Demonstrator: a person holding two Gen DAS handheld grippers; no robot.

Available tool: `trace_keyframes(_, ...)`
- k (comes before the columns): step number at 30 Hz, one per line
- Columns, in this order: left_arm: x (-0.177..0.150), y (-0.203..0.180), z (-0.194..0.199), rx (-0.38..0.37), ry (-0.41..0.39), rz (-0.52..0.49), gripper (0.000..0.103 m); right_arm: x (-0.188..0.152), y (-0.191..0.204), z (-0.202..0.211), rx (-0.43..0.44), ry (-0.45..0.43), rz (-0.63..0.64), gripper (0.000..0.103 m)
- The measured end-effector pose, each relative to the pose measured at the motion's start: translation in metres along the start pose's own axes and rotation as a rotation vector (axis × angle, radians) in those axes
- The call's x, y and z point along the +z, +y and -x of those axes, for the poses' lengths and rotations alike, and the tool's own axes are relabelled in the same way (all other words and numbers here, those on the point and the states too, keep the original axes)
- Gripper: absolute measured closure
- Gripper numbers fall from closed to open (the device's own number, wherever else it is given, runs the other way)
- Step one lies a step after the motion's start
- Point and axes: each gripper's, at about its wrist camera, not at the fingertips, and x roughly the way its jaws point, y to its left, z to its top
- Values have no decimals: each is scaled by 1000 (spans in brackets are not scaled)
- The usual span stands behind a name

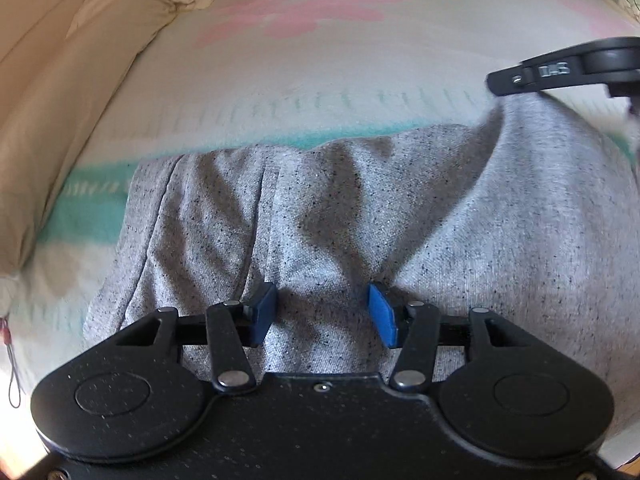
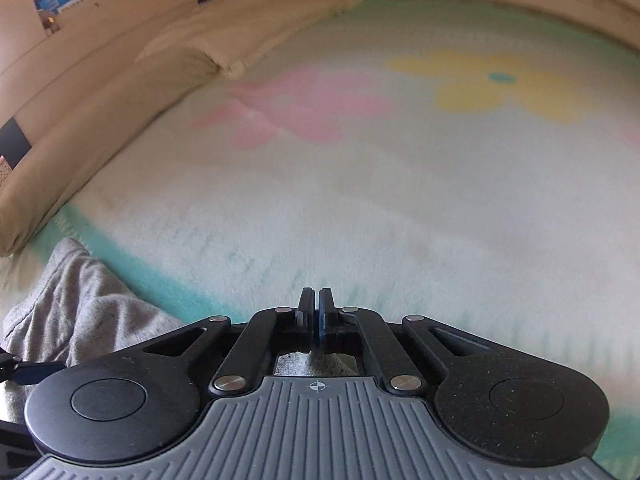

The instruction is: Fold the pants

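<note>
Left wrist view: the grey pants lie rumpled on the flowered blanket, running from under the left gripper away to an edge across its front; its blue pads stand apart with a fabric ridge between. Up right, the right gripper, jaws together, pinches a raised corner of them.

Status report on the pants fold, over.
Left tongs open, straddling a ridge of the grey pants. Right tongs shut on the pants' far edge, lifting it. Nothing in the way on the blanket.
</note>
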Motion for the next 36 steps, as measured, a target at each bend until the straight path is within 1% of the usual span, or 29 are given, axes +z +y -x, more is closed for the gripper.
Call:
trace_keyframes(1,-1,-2,2,0,-3,-3,45,-1,-3,0,13,1,-21,98)
trace_keyframes(2,-1,-3,3,-1,-6,-9,45,0,-8,3,24,-22,-56,96)
trace_keyframes(4,4,-1,9,-10,-19,-9,45,3,-22,17,50,-87,-145,95)
trace_keyframes(6,11,2,19,-22,-65,14,45,7,-32,35,67,-149,-197,95)
trace_keyframes(8,18,8,25,-13,-124,42,45,7,-31,51,61,-179,-173,95)
trace_keyframes(10,27,15,28,-18,-155,77,45,3,-22,60,57,-178,-113,95)
trace_keyframes(12,35,23,22,-32,-148,132,45,-7,-13,67,58,-158,-62,95)
trace_keyframes(14,40,30,10,-40,-114,172,46,-17,-5,70,52,-130,-7,95)
trace_keyframes(15,42,30,4,-27,-92,180,45,-23,0,71,43,-113,30,95)
trace_keyframes(16,45,33,-4,1,-69,180,45,-27,5,72,28,-92,75,95)
trace_keyframes(18,46,42,-18,83,-22,184,41,-37,19,71,-1,-65,161,95)
trace_keyframes(19,46,49,-21,70,-16,220,40,-42,22,70,3,-50,189,95)
trace_keyframes(20,47,55,-22,49,-10,254,40,-43,24,65,1,-20,203,95)
trace_keyframes(21,48,59,-22,45,-7,271,40,-50,25,62,-29,18,209,95)
trace_keyframes(22,49,61,-27,69,-9,274,40,-56,22,53,-67,69,213,95)
trace_keyframes(23,47,62,-27,121,-10,269,44,-63,17,42,-101,147,213,96)
trace_keyframes(24,46,64,-30,163,-2,264,47,-67,12,44,-80,115,209,96)
trace_keyframes(26,45,68,-33,153,-1,274,47,-66,8,48,-76,131,182,96)
trace_keyframes(27,45,69,-31,158,-6,273,48,-65,7,51,-87,142,175,96)
trace_keyframes(28,46,68,-29,170,-16,266,49,-67,6,53,-102,150,179,96)
trace_keyframes(29,46,64,-26,198,-35,257,50,-69,5,54,-109,152,185,96)
trace_keyframes(30,47,61,-21,213,-56,251,54,-71,3,55,-112,151,181,96)
trace_keyframes(31,47,57,-17,199,-83,245,55,-72,1,56,-113,151,171,96)
trace_keyframes(32,48,53,-13,155,-115,233,55,-74,0,56,-110,151,158,96)
trace_keyframes(35,50,32,3,-19,-210,150,53,-78,-4,60,-92,144,134,96)
trace_keyframes(36,52,23,5,-72,-225,114,53,-79,-4,60,-91,142,131,96)
